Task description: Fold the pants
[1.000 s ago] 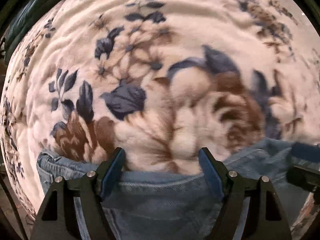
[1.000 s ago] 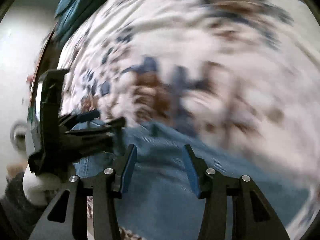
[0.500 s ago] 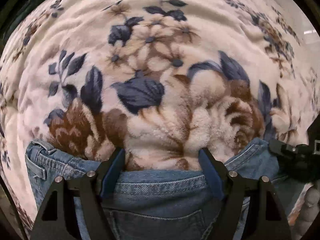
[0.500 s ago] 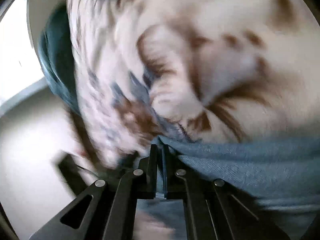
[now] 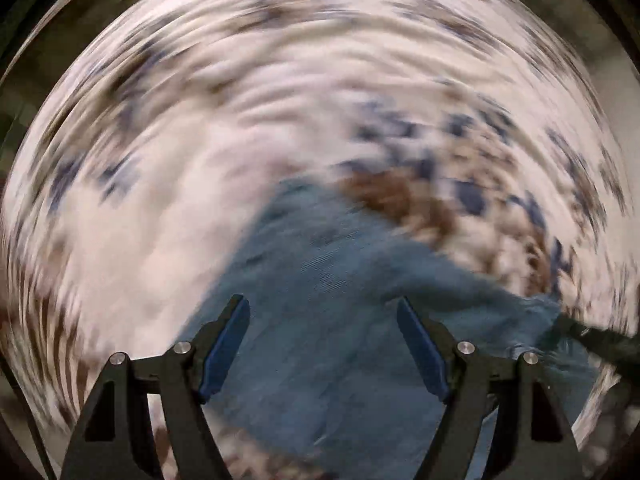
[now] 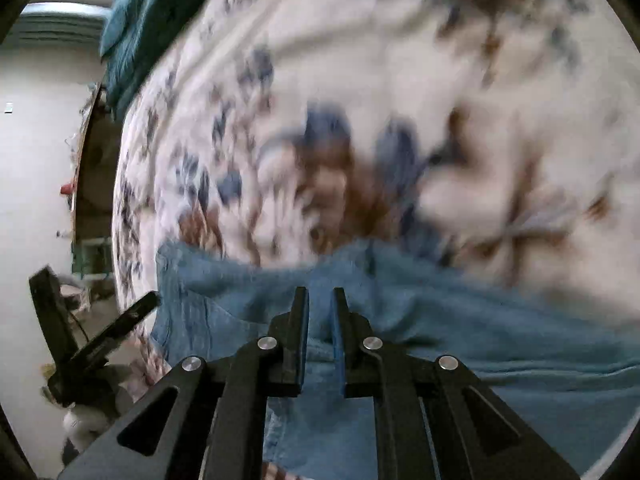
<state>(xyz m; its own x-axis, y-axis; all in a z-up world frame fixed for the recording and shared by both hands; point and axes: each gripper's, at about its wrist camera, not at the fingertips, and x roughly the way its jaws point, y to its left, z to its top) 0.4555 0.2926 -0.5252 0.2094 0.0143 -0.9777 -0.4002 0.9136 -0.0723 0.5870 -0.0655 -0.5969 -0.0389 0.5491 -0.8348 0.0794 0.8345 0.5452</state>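
Fold barely begun: jeans (image 6: 460, 340) spread on floral blanket (image 6: 400, 80). Right gripper (image 6: 320, 300) nearly shut, opening slightly, pinching denim (6 o'clock). Left gripper (image 5: 324, 312) wide, empty.

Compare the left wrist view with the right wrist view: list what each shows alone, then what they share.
Left wrist only: the left gripper with jaws wide apart above the denim, nothing pinched.
Right wrist only: the right gripper, jaws opening slightly with a denim fold between them; a teal cloth; a white wall.
Both: blue jeans on a floral blanket, heavily blurred.
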